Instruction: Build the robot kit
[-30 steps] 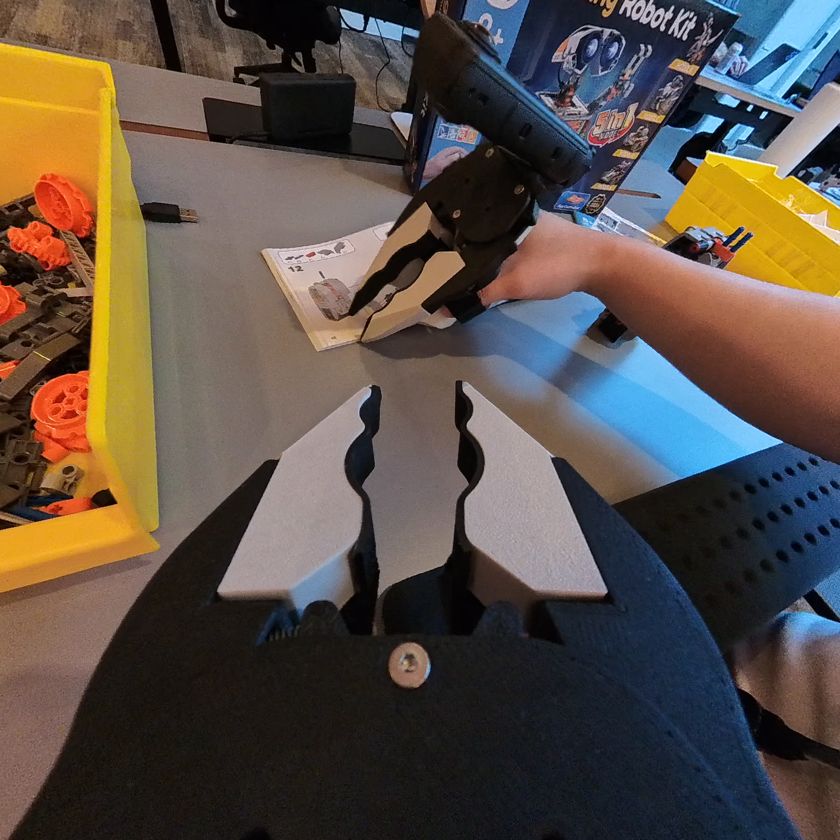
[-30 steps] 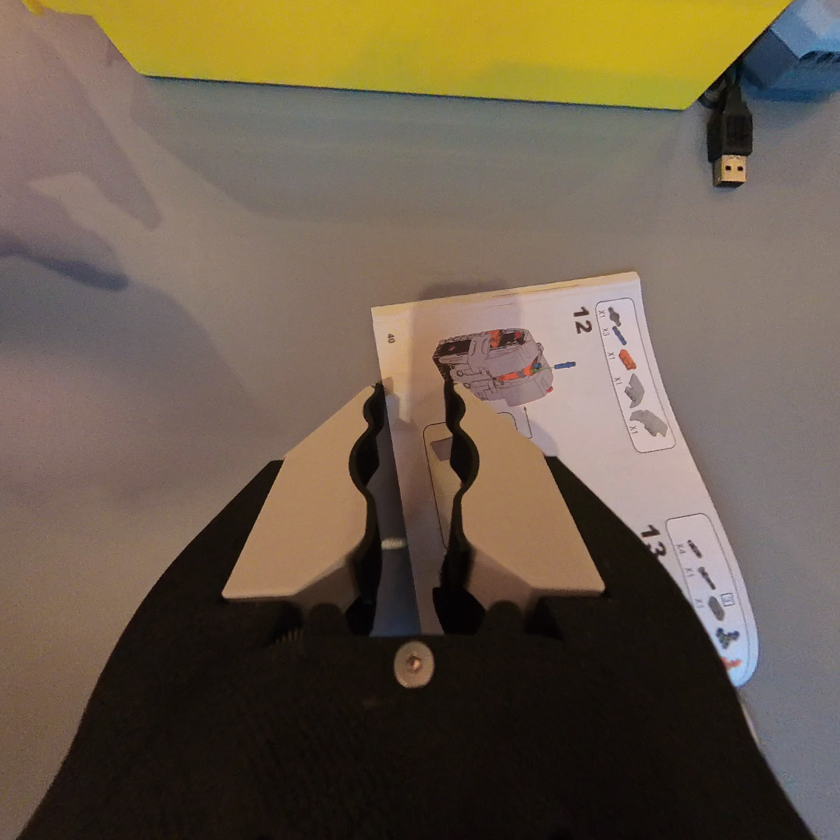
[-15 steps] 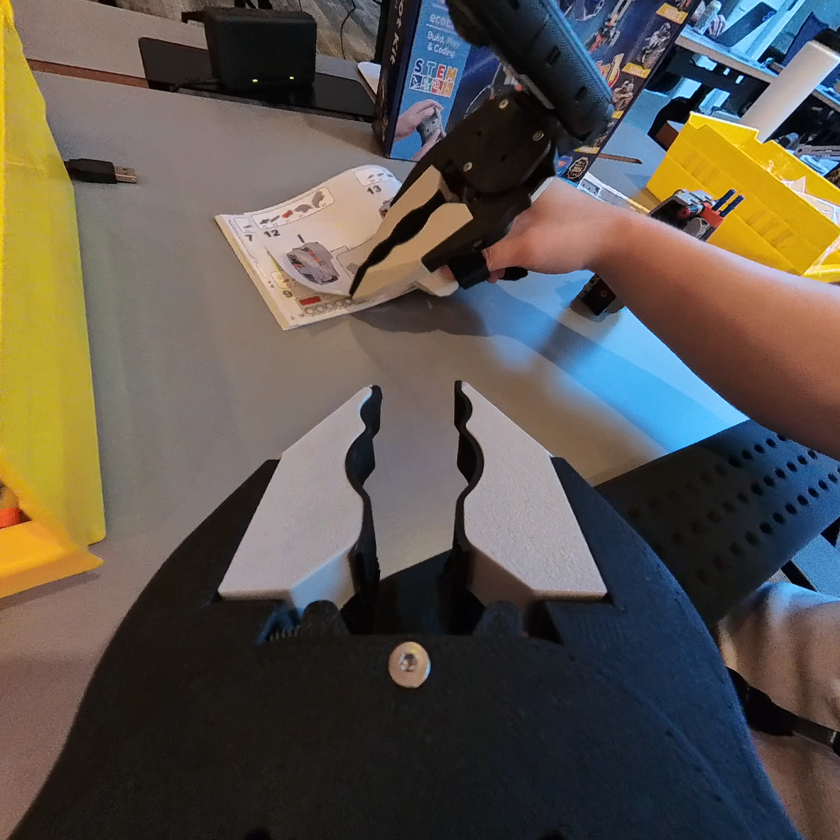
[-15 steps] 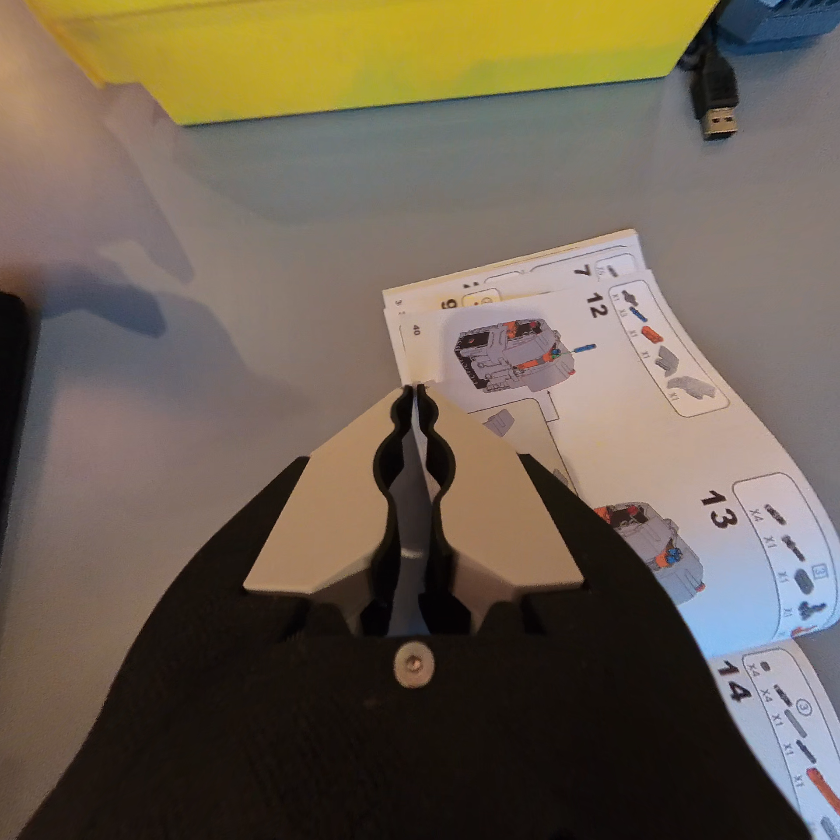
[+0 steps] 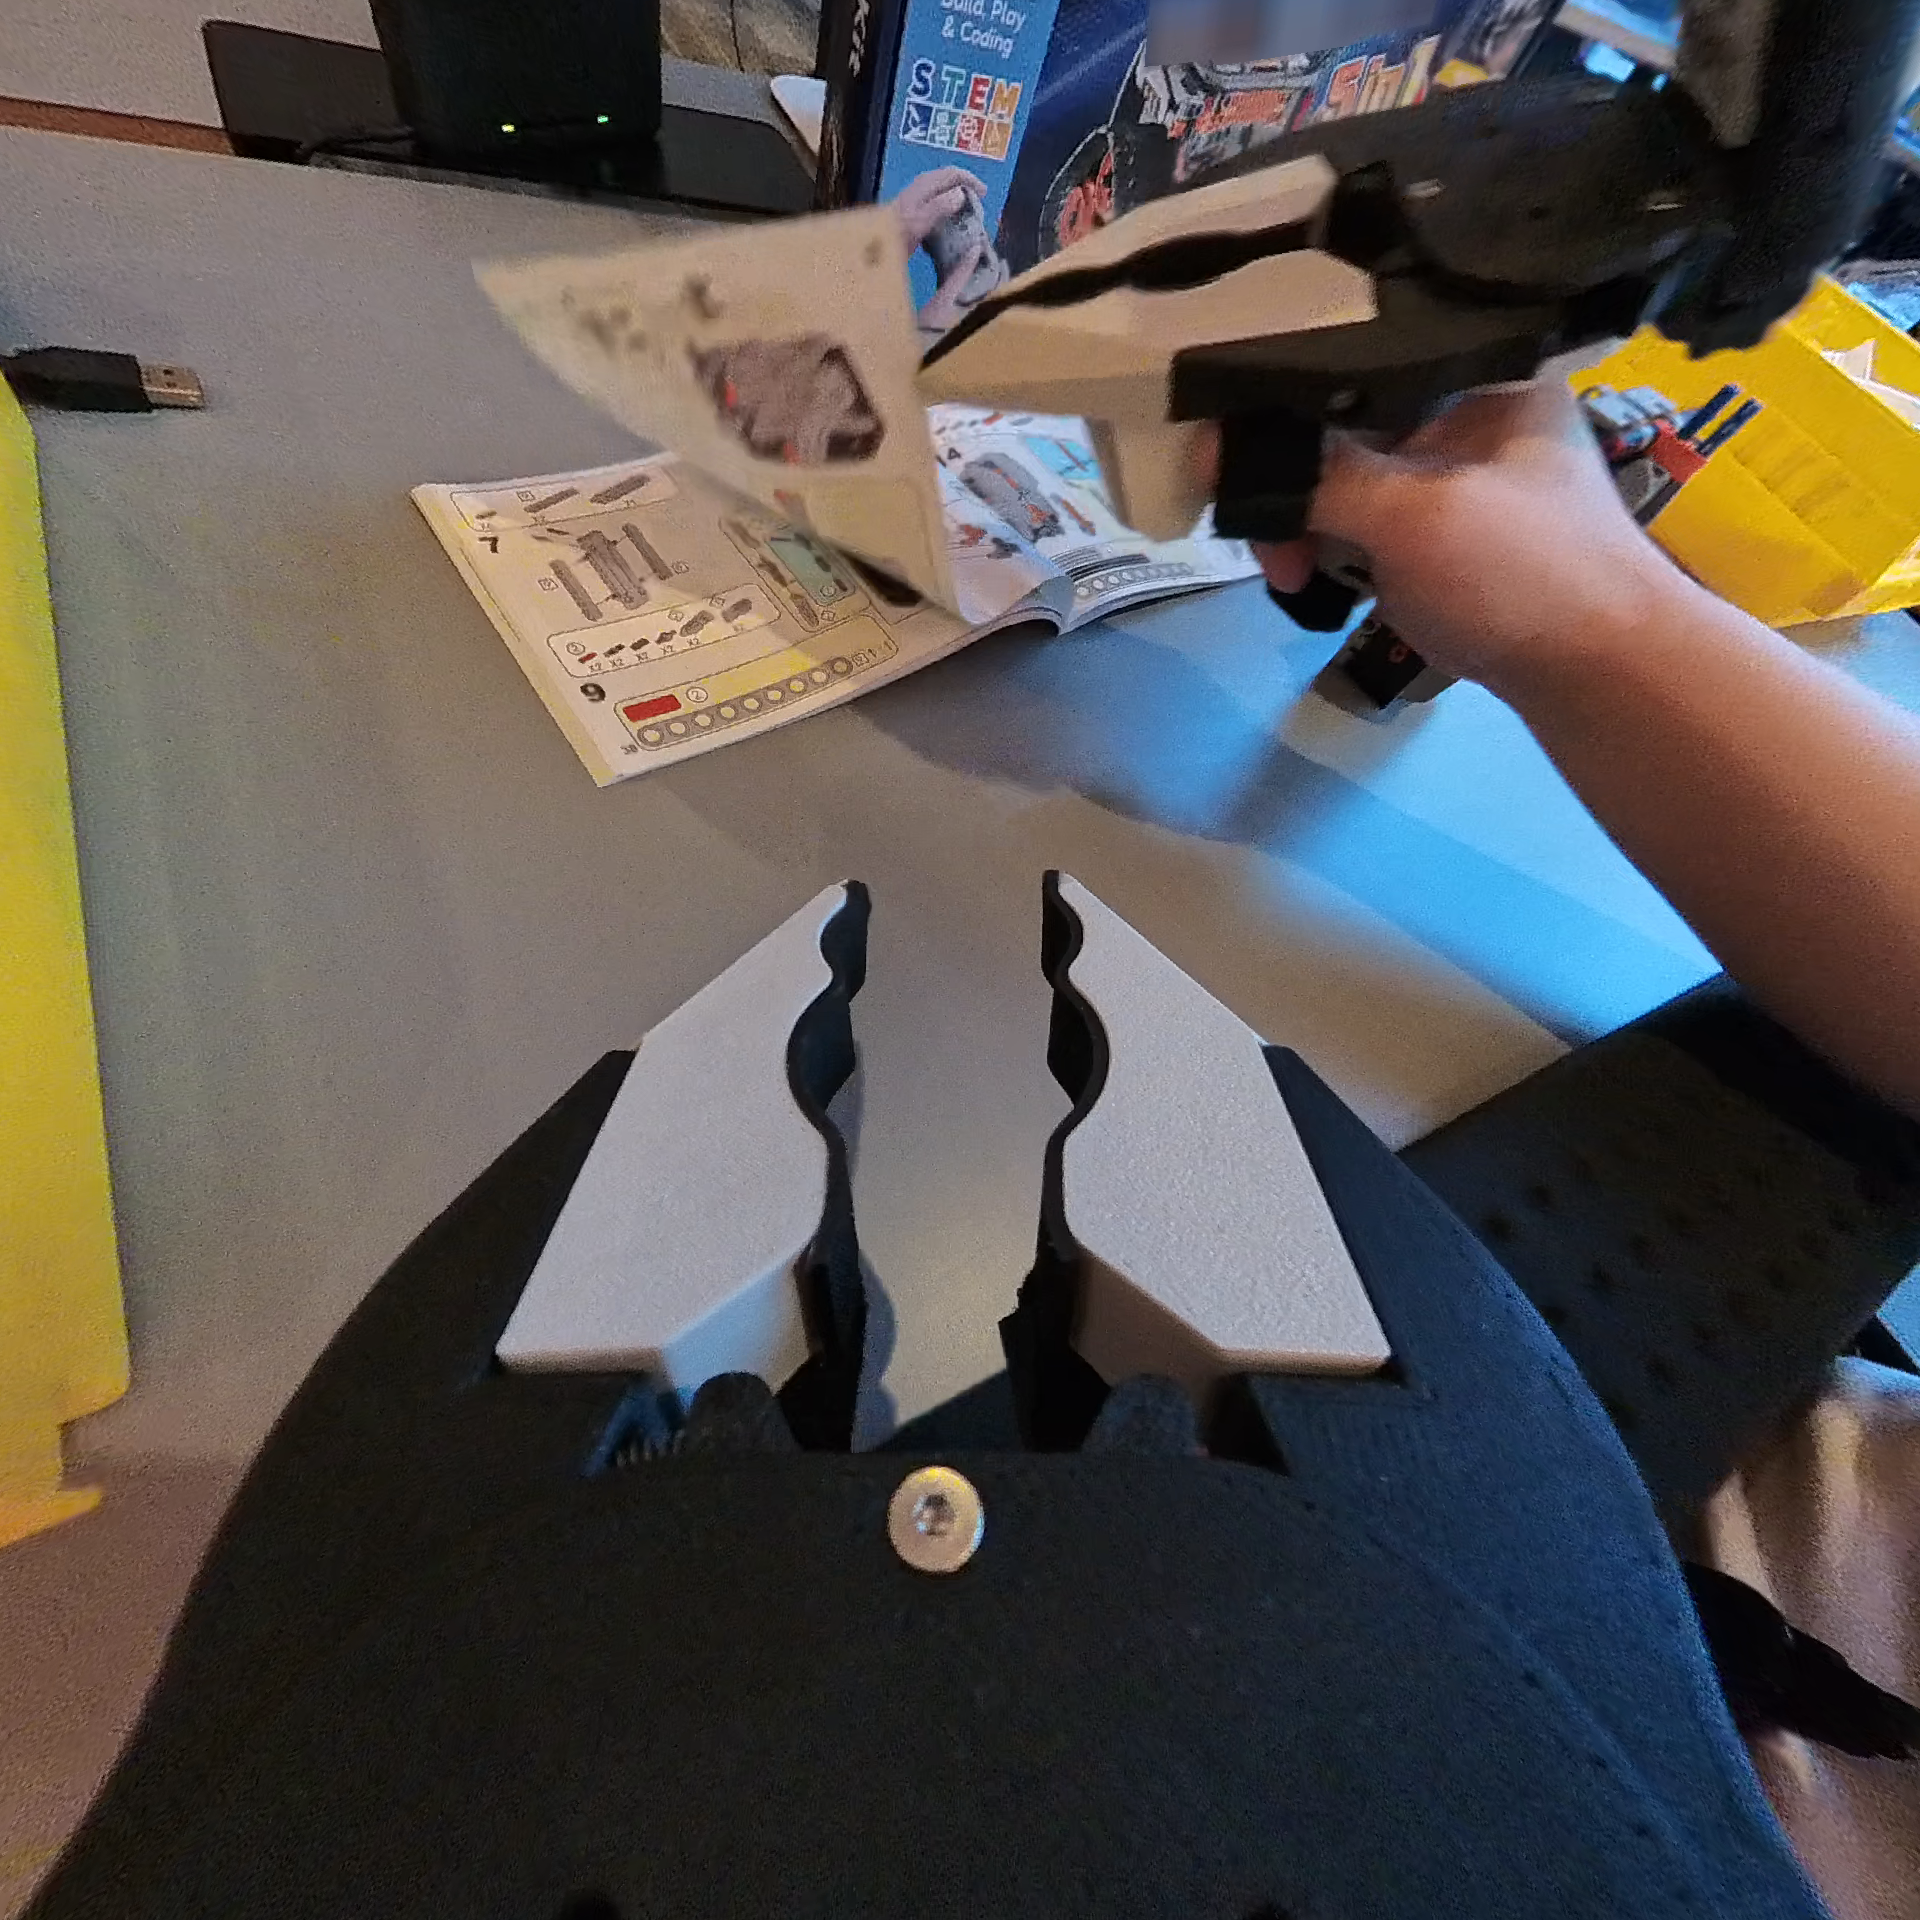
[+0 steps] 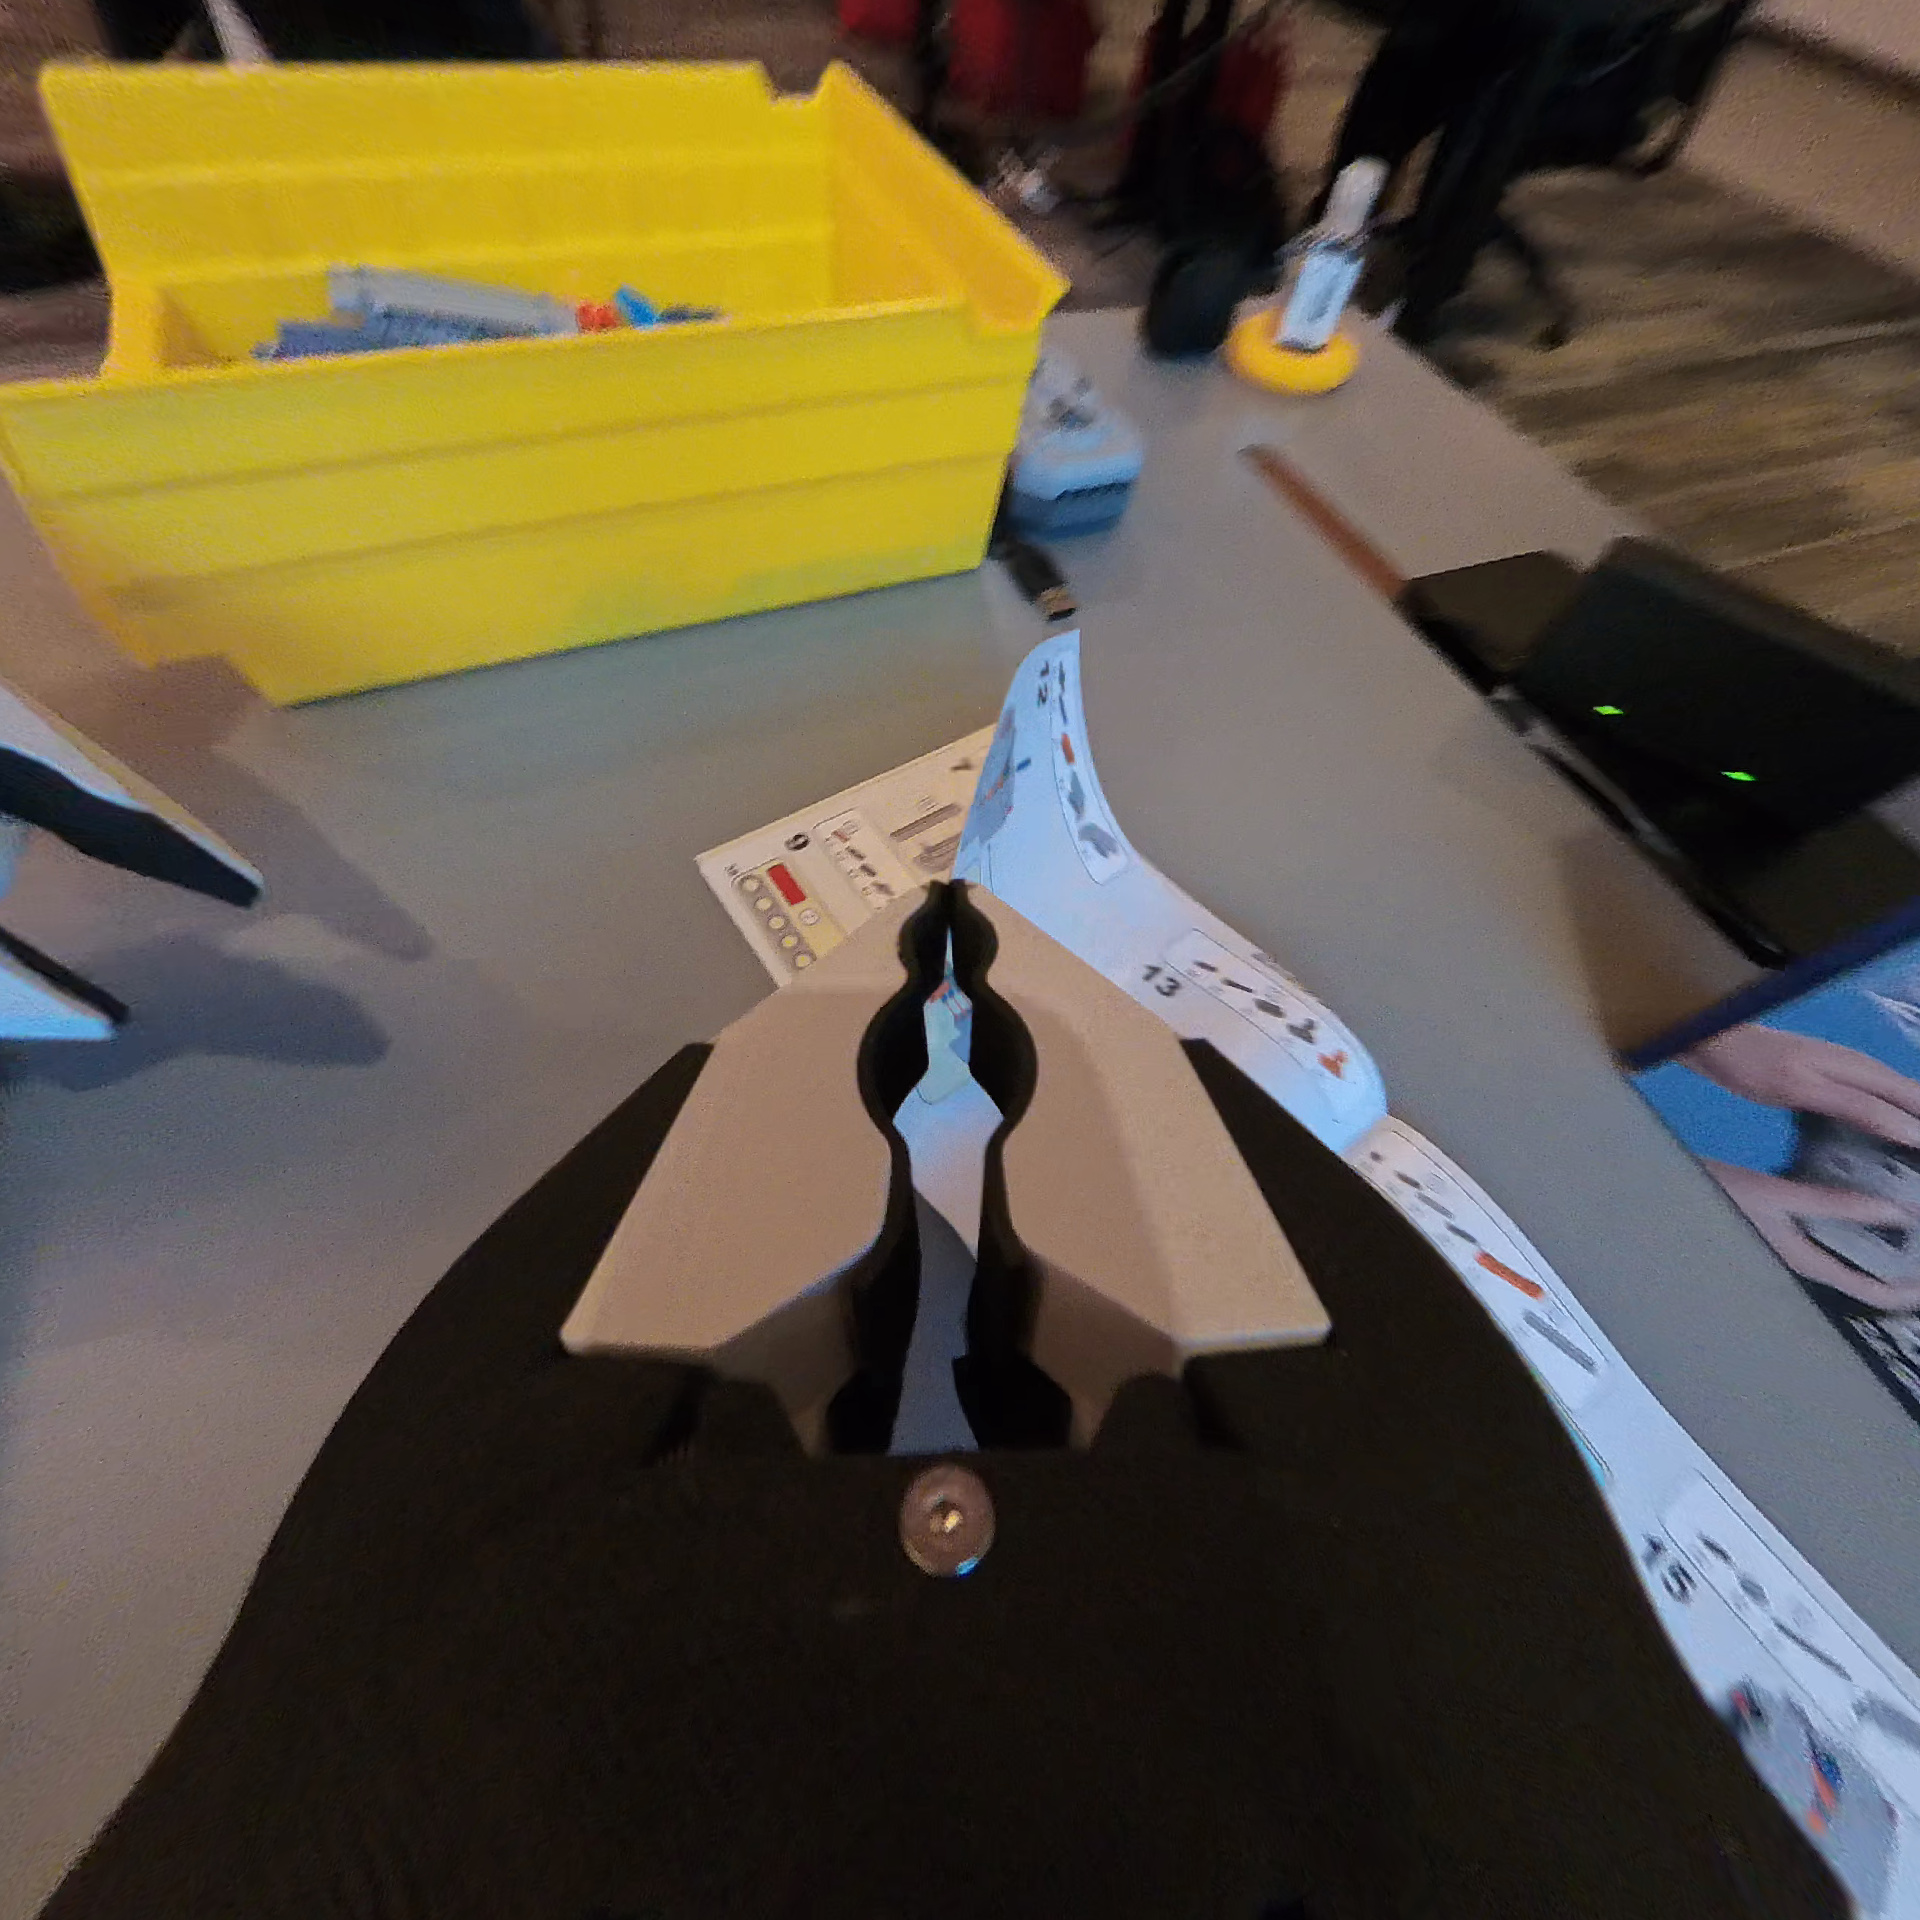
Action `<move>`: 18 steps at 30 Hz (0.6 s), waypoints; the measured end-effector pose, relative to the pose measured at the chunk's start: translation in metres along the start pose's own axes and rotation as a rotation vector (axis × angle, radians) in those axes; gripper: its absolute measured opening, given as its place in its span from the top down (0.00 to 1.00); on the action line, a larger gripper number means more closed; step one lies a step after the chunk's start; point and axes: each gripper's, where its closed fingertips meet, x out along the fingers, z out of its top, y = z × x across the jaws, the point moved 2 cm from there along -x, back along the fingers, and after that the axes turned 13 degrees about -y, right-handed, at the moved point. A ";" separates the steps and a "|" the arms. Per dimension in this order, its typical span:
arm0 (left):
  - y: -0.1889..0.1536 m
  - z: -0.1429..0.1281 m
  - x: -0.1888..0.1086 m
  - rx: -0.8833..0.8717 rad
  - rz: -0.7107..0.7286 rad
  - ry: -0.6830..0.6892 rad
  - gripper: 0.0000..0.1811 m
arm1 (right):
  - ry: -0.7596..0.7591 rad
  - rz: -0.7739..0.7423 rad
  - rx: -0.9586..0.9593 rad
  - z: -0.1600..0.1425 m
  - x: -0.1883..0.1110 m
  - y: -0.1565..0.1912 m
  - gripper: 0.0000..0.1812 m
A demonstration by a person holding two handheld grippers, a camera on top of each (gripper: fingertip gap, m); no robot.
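An instruction booklet (image 5: 675,623) lies open on the grey table (image 5: 312,935). My right gripper (image 6: 948,896) is shut on one page (image 6: 1081,831) of it and holds that page lifted and curled above the booklet. The same gripper (image 5: 935,358) and the raised page (image 5: 769,384) show in the left wrist view, held by a hand (image 5: 1475,561). My left gripper (image 5: 954,888) is open and empty, low over bare table in front of the booklet. Its fingertips (image 6: 125,831) show at the left edge of the right wrist view.
A yellow bin (image 6: 499,436) of building parts stands left of the booklet, its wall (image 5: 42,935) at the left edge. A USB plug (image 5: 125,382), a blue kit box (image 5: 977,125), a black device (image 6: 1704,727) and another yellow bin (image 5: 1787,478) ring the booklet. Spacing between my two grippers at the tips: around 15 cm.
My right gripper closed on the page's edge, then lifted and swung it up and over, uncovering the page beneath. My left gripper stayed open and moved closer to the booklet.
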 end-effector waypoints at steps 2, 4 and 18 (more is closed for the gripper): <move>0.002 0.000 0.008 -0.015 -0.010 0.003 0.81 | -0.054 -0.056 0.013 0.006 -0.012 -0.003 1.00; 0.003 0.005 0.018 -0.037 -0.037 -0.018 0.79 | -0.085 -0.083 0.027 0.008 -0.022 -0.004 1.00; -0.016 0.026 0.143 0.175 -0.125 -0.008 0.61 | -0.180 -0.179 0.221 0.017 -0.058 -0.022 1.00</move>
